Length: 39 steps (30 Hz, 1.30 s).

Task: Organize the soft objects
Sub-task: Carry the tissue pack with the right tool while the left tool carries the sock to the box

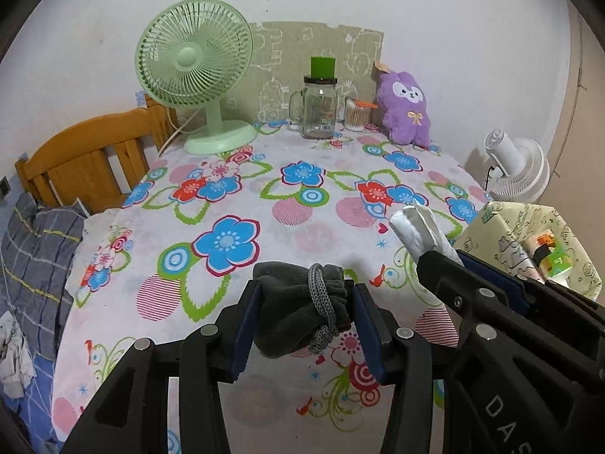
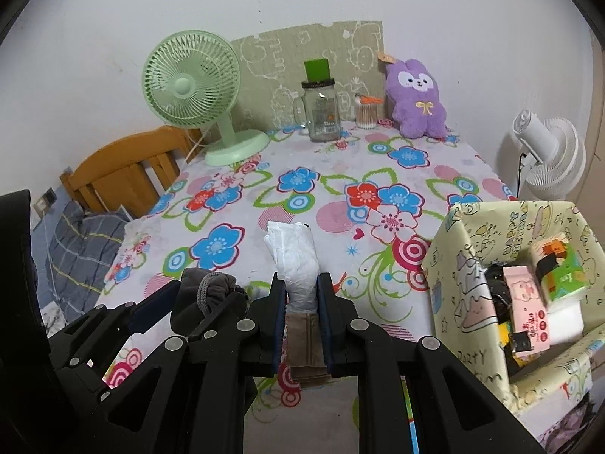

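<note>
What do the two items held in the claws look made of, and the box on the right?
Grey pouch in the left claw: seemingly matte fleece, fuzzy, cinched by a braided cord. White bundle in the right claw: probably thin plastic film, crinkled and faintly shiny. Box: likely cardboard under cartoon-printed paper; stiff, creased walls.

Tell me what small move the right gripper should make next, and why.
Probably swing the right gripper, shut on the white crinkly plastic bundle, rightward over the open cartoon-print box beside it. The box already holds packets, so the bundle likely belongs there.
</note>
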Each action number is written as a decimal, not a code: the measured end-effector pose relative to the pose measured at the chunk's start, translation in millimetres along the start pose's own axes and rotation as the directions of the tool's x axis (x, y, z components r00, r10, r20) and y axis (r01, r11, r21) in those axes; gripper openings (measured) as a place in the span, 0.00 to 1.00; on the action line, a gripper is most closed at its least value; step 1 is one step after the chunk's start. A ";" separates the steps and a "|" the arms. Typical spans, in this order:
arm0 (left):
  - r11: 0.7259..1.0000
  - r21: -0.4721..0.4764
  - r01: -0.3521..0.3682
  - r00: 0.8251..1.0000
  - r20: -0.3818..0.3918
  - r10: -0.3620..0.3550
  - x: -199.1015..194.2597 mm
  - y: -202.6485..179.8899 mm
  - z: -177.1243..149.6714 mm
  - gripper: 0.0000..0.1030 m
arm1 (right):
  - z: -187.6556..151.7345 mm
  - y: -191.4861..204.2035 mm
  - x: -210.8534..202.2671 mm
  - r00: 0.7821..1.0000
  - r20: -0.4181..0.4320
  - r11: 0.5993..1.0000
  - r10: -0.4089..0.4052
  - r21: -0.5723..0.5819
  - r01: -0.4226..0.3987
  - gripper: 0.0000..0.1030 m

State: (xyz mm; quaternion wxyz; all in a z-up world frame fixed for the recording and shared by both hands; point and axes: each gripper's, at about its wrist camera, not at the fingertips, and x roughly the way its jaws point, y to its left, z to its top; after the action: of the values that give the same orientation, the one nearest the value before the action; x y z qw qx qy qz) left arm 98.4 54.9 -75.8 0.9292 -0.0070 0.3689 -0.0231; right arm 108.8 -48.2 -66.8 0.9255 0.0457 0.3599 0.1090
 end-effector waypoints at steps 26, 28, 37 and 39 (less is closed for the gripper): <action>1.000 0.013 0.008 0.991 0.133 -0.010 -73.6 -20.7 20.1 0.48 | 19.8 -0.6 -81.9 0.992 0.125 0.999 0.015 -0.051 -0.009 0.18; 1.000 0.016 0.011 0.990 0.138 -0.013 -75.7 -23.5 21.1 0.48 | 20.9 -2.2 -85.8 0.991 0.132 0.999 0.012 -0.053 -0.005 0.18; 0.999 0.027 0.024 0.990 0.140 -0.028 -74.6 -39.2 23.5 0.48 | 22.4 -17.4 -91.7 0.990 0.141 0.999 -0.003 -0.042 0.009 0.18; 0.999 0.031 0.028 0.990 0.139 -0.032 -73.2 -43.4 23.8 0.48 | 21.9 -21.1 -92.7 0.990 0.143 0.999 -0.008 -0.038 0.013 0.18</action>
State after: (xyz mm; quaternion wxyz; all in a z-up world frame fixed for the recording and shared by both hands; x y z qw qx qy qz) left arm 59.9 14.9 -7.0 0.9521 -0.0006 0.3027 -0.0422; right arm 60.7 -90.6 6.7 0.9501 0.0336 0.2909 0.1074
